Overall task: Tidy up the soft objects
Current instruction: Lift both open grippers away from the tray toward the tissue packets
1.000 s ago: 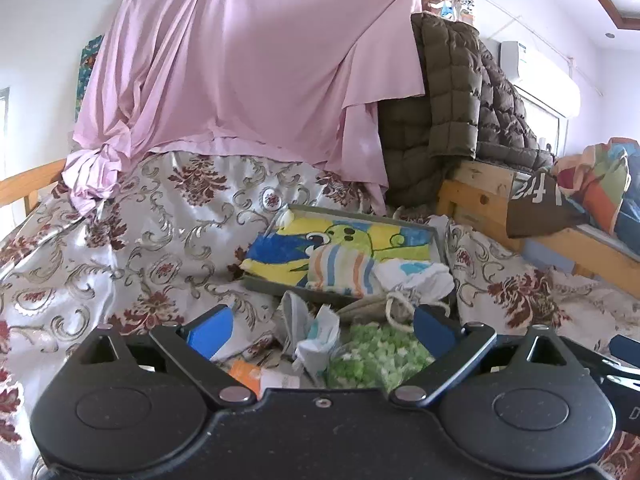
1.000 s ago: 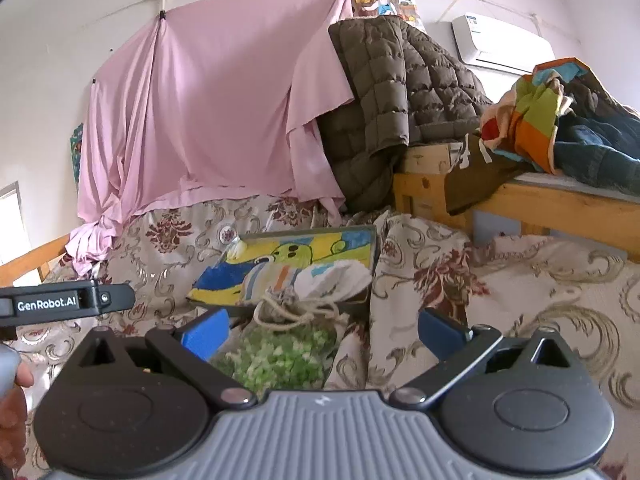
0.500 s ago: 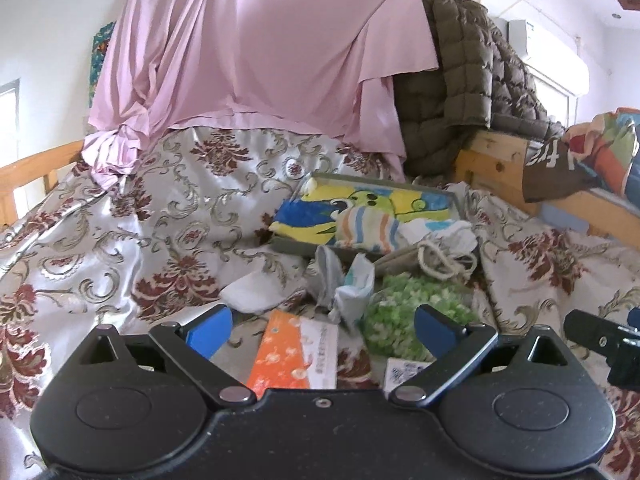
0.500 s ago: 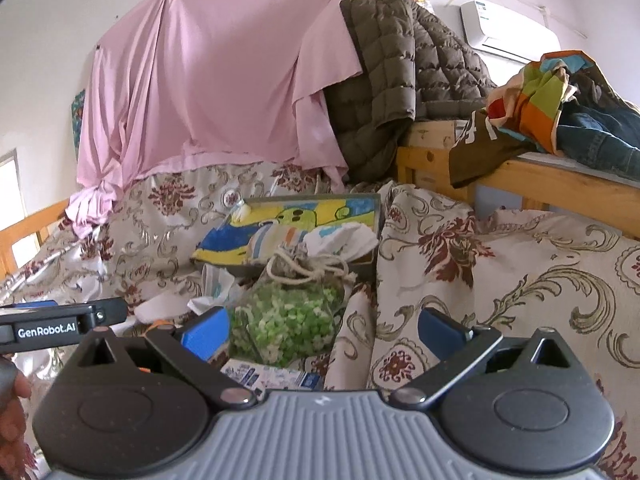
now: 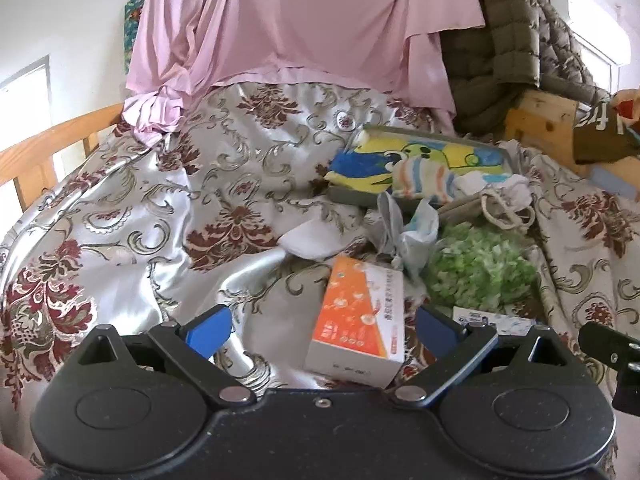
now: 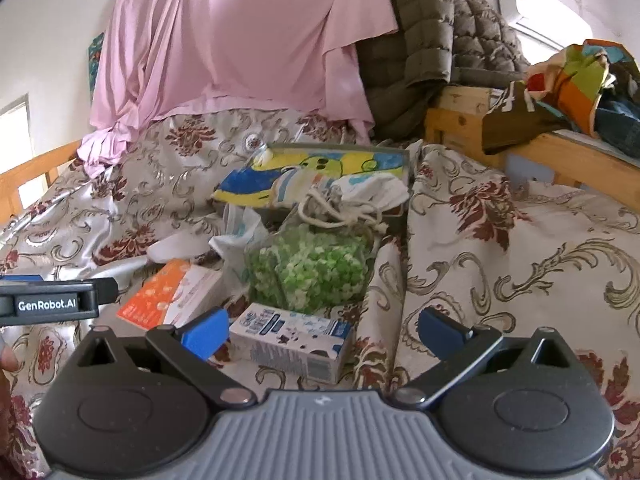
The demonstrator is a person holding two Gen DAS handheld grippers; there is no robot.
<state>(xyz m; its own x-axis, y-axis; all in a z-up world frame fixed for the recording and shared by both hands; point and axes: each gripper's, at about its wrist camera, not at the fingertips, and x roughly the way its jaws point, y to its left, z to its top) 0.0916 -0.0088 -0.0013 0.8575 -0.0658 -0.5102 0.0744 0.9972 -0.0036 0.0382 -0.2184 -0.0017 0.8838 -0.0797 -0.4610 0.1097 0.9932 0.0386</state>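
Centre of the right wrist view, there's the green bag (image 6: 308,270), a clear pouch stuffed with green bits, lying on the patterned bedspread (image 6: 520,256) with a rope-tied white bundle (image 6: 352,200) touching its top edge. Just above that sits the grey tray (image 6: 404,160), holding a yellow-and-blue cartoon cloth (image 6: 280,174) and a striped towel (image 5: 424,178). Left of the bag, crumpled white plastic (image 6: 236,236) and a small white pad (image 5: 310,240). Lower left, an orange-and-white box (image 5: 358,320) lies flat; a blue-and-white carton (image 6: 292,336) lies right below the bag. The left gripper (image 5: 320,330) hovers with its blue fingers (image 5: 210,328) spread wide, empty, the orange box between them. The right gripper (image 6: 320,330) is released too, fingers (image 6: 440,328) apart, carton just ahead. Upper frame: pink sheet (image 6: 240,36) draped down the wall, brown quilted jacket (image 6: 432,40) to its right over a wooden frame (image 6: 560,152)
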